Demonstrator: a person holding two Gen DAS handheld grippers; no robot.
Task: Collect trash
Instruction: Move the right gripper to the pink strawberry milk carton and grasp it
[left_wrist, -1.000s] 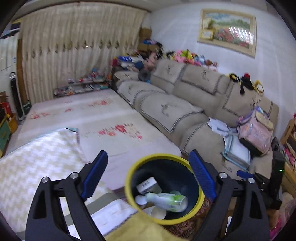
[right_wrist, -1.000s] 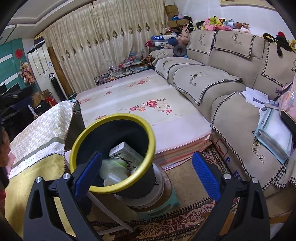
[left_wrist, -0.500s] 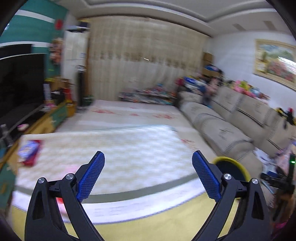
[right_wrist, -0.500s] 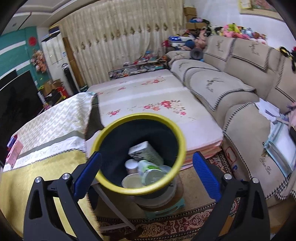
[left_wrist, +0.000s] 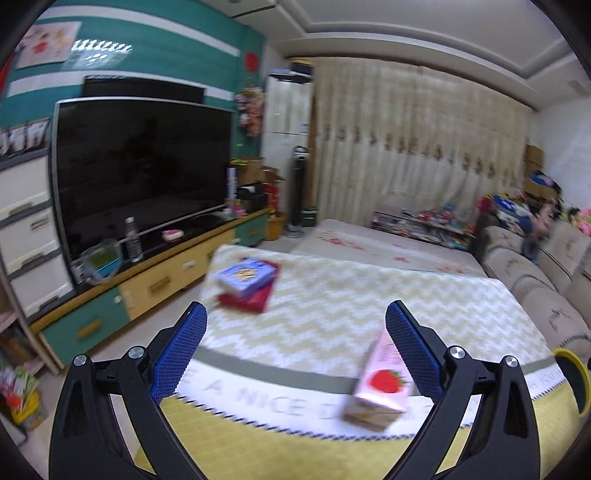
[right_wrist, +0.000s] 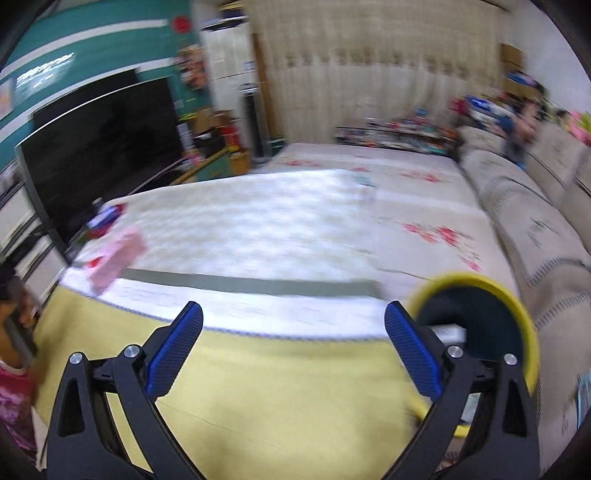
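A pink strawberry milk carton (left_wrist: 382, 380) stands tilted on the cloth-covered table (left_wrist: 332, 317), just inside the right finger of my left gripper (left_wrist: 295, 349), which is open and holds nothing. Farther back left lies a blue box on a red box (left_wrist: 247, 284). In the right wrist view the carton (right_wrist: 116, 258) shows blurred at the table's left side. The yellow-rimmed dark bin (right_wrist: 480, 321) stands off the table's right corner, behind the right finger of my open, empty right gripper (right_wrist: 293, 349). The bin's rim (left_wrist: 572, 376) also peeks in at the left wrist view's right edge.
A large TV (left_wrist: 140, 170) on a low cabinet runs along the left wall, with a bottle (left_wrist: 133, 240) in front. A beige sofa (right_wrist: 535, 229) lines the right side. A floral mat (right_wrist: 406, 177) lies beyond the table. A person's sleeve (right_wrist: 14, 387) shows at far left.
Both grippers have swung left, away from the bin and over the table. The bin has slid to the right in both views; the pink carton and the boxes have come into sight.
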